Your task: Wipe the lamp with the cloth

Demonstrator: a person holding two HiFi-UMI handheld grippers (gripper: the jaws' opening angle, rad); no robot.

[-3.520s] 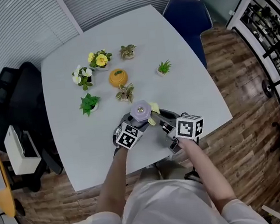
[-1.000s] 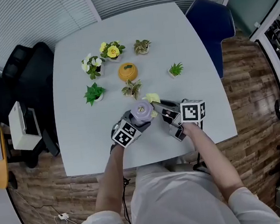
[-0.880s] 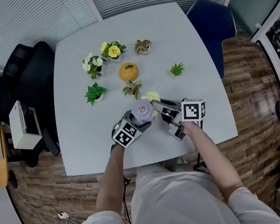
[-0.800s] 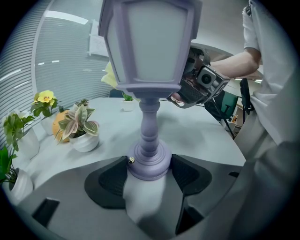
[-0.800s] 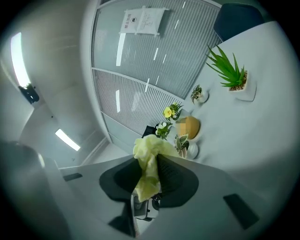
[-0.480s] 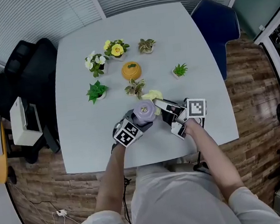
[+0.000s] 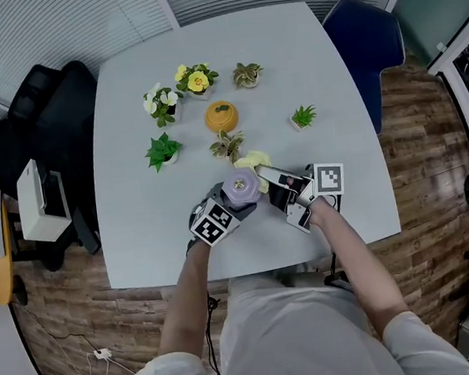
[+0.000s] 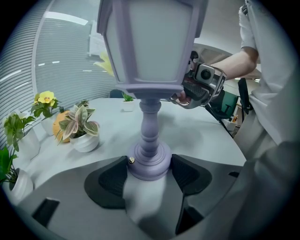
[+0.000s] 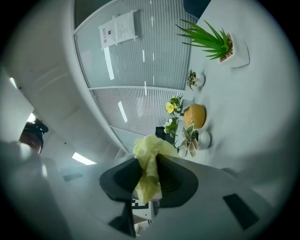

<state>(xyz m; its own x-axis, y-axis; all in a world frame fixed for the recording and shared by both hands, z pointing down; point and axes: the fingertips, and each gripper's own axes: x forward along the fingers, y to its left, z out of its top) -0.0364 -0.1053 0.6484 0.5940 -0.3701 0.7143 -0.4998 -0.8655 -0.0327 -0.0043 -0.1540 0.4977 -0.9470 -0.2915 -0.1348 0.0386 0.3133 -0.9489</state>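
A lilac lantern-shaped lamp stands upright near the table's front edge. My left gripper is shut on the lamp's round base, a black pad on each side of it. In the left gripper view the lamp's white-panelled head fills the top. My right gripper is shut on a bunched yellow cloth. In the head view the cloth touches the far right side of the lamp, and the right gripper lies just right of it.
Several small potted plants and an orange pumpkin-shaped pot stand on the white table beyond the lamp; the nearest plant is just behind the cloth. A blue chair is at the far right, black chairs at the left.
The right gripper carried the yellow cloth from the lamp's near right side up round to its far right side. The left gripper kept its hold on the lamp's base. The head camera shifted.
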